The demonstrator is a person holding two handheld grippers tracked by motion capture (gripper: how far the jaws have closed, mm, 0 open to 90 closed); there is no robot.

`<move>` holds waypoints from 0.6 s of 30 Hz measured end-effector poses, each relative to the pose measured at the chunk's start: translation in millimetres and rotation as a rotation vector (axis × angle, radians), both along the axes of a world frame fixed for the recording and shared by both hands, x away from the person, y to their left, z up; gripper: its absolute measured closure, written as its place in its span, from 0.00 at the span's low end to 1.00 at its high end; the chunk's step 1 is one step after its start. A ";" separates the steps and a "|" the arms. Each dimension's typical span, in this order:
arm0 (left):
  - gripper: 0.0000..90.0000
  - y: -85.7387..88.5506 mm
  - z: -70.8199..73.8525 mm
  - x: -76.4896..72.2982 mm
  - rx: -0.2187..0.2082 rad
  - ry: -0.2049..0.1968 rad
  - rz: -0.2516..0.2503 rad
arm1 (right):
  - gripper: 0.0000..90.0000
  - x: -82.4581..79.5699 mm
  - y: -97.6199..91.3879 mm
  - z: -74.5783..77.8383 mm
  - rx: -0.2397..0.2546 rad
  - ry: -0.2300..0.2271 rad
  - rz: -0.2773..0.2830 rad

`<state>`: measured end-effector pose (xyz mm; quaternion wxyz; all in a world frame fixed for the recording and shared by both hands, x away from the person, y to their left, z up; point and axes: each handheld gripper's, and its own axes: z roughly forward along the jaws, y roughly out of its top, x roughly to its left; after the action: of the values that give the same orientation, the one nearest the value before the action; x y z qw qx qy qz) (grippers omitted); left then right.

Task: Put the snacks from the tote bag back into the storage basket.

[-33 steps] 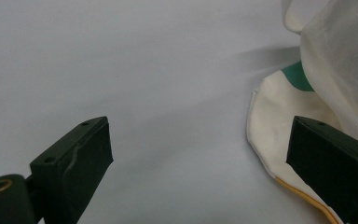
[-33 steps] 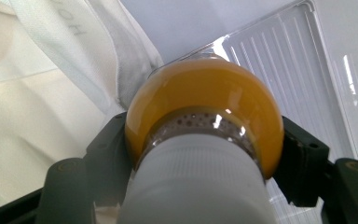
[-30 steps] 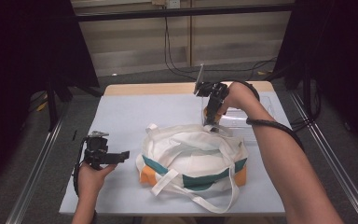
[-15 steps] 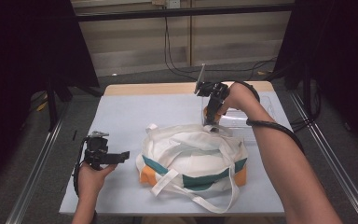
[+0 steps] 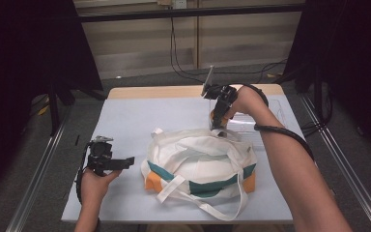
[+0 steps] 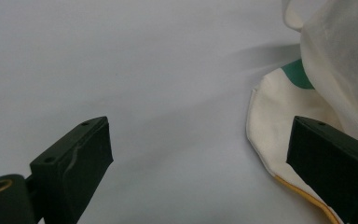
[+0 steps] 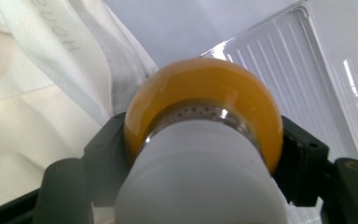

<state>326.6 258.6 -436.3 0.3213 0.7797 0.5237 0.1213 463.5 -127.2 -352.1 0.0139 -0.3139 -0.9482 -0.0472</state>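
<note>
A white cloth bag (image 5: 198, 162) with teal and orange bands and loose white straps lies in the middle of the table. My right gripper (image 5: 218, 121) points down at the bag's far edge, shut on an orange bottle with a white cap (image 7: 205, 140). The bottle's orange body hangs over the bag's white fabric (image 7: 37, 93). My left gripper (image 5: 121, 162) rests low on the table to the left of the bag, jaws wide open with nothing between them. The bag's edge (image 6: 279, 112) lies just ahead of that gripper's right-hand jaw.
A clear plastic tray (image 5: 251, 121) with a ribbed floor (image 7: 289, 84) sits at the back right, beside the bag. The table wears a pale blue-grey cover (image 5: 135, 121). Cables (image 5: 183, 58) hang behind the far edge, and metal rails run along both sides.
</note>
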 end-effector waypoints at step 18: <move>0.07 -1.3 -1.1 0.3 -0.007 -0.003 0.008 | 0.28 1.4 -6.2 -3.4 0.008 0.003 -0.090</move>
<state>326.9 257.3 -437.4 0.3241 0.7764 0.5265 0.1219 464.9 -133.4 -355.5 0.0145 -0.3562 -0.9329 -0.0513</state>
